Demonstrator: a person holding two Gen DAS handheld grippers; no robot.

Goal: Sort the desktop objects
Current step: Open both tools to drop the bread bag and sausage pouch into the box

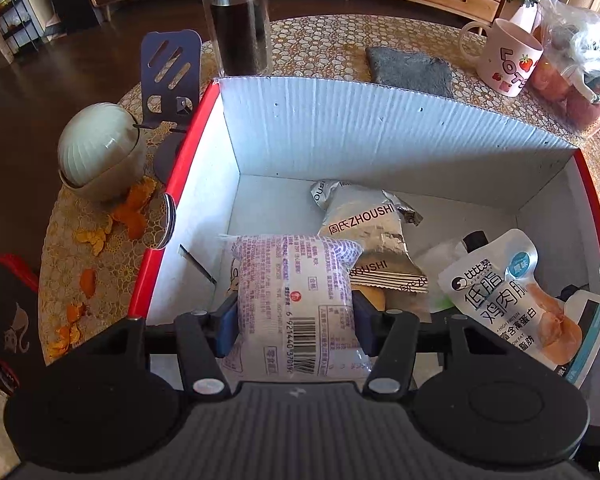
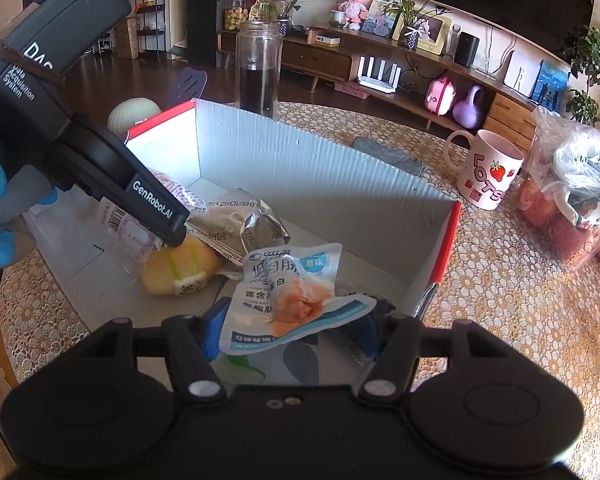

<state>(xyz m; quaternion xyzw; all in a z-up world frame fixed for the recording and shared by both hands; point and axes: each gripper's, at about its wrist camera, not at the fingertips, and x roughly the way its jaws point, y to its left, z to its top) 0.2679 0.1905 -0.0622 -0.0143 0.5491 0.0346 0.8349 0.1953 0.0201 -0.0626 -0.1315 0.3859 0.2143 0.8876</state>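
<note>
Left gripper (image 1: 294,322) clenched on a white packet (image 1: 296,300), held over the near end of the box (image 1: 380,128). Right gripper (image 2: 292,330) grasps a chicken pouch (image 2: 296,292) above the box's near right corner. Foil sachets (image 1: 364,220) lie inside at 12 o'clock. Beyond the box: jar (image 1: 240,20) at 11 o'clock, mug (image 1: 508,56) at 2 o'clock.

1. Tall glass jar (image 1: 240,20) with something dark inside stands on the table (image 1: 324,46), right behind the box.
2. Pink-ish mug (image 2: 490,168) with strawberries and "LOTS" lettering sits off to the right.
3. Grey cloth (image 1: 410,70) lies flat between jar and mug.
4. Clear plastic bag (image 2: 576,196) stuffed with reddish stuff, just beside the mug.
5. Little pale green lidded bin (image 1: 98,152) at the left edge, orange peel bits (image 1: 132,212) scattered next to it.
6. Dark phone stand (image 1: 172,76) behind the bin.
</note>
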